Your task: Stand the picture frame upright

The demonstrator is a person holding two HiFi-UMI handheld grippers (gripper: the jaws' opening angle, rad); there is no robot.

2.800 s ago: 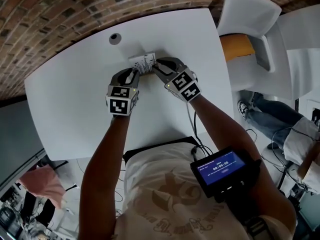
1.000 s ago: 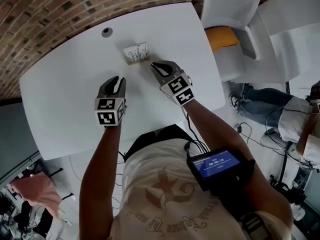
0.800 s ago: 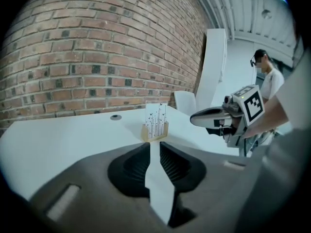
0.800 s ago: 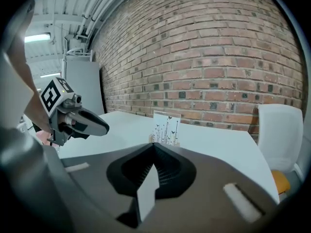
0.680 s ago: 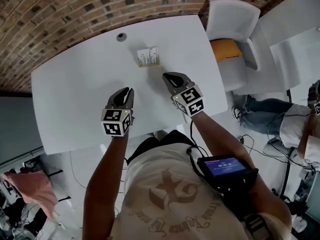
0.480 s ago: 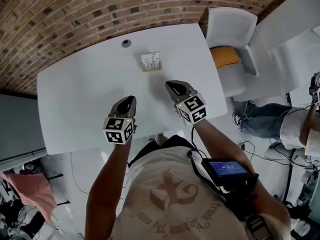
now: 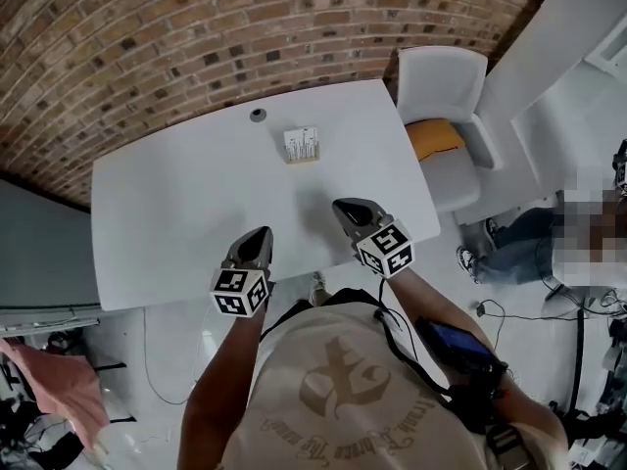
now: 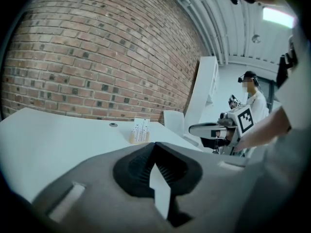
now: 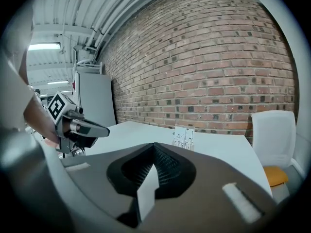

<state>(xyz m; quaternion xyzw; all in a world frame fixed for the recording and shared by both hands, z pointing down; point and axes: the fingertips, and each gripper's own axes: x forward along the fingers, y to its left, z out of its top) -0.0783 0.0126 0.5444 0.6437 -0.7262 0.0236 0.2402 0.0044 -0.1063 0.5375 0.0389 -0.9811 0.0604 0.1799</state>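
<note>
A small white picture frame [image 7: 302, 144] with a wooden base stands upright near the far middle of the white table [image 7: 167, 204]. It also shows in the left gripper view [image 8: 140, 130] and in the right gripper view [image 9: 183, 138]. My left gripper [image 7: 260, 234] hovers over the table's near edge, well back from the frame. Its jaws meet, with nothing between them [image 8: 154, 144]. My right gripper [image 7: 343, 206] is beside it to the right, also shut and empty [image 9: 154, 146]. Neither gripper touches the frame.
A round cable hole [image 7: 258, 115] lies left of the frame. A white chair [image 7: 446, 91] with an orange cushion stands off the table's right end. A brick wall [image 7: 196, 37] runs behind. A person [image 7: 529, 238] sits at the far right.
Both grippers have drawn back from the frame toward the near table edge and their jaws have closed. The frame stays standing where it was left.
</note>
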